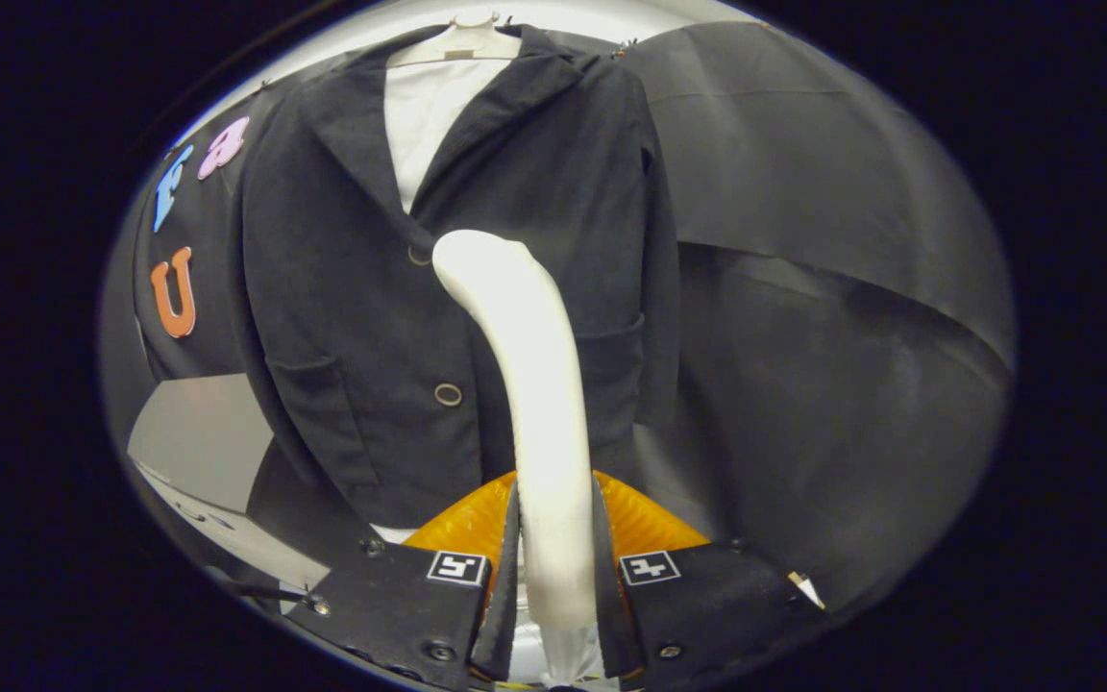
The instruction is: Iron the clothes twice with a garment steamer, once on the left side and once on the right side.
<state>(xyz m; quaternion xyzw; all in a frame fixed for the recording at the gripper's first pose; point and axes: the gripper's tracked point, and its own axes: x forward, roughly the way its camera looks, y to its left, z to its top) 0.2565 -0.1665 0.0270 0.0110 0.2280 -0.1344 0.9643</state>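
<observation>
1. Clamping the white steamer (534, 384) from both sides: gripper (556, 538) closed on its handle, one finger pressed against each side of the lower part.
2. Rising from between the fingers, then curving over toward the left at its rounded head, which sits in front of the jacket's (352, 317) middle, near the upper button (418, 255); contact with the cloth cannot be told.
3. Hanging just beyond the fingers, straight ahead: dark jacket on a pale hanger (462, 43), front closed, lapels open over a white shirt (424, 120).
4. Showing a second, ring-like button (448, 394) lower down, just left of the steamer's neck, and a flap pocket (308, 370) on the left front panel.
5. Reaching down almost to the fingers, with the jacket's hem ending just ahead of them and a bit of white peeking out below it.
6. Draping behind and to the right of the jacket: black cloth wall (832, 288) with folds; a grey panel (193, 437) beside the jacket's lower left.
</observation>
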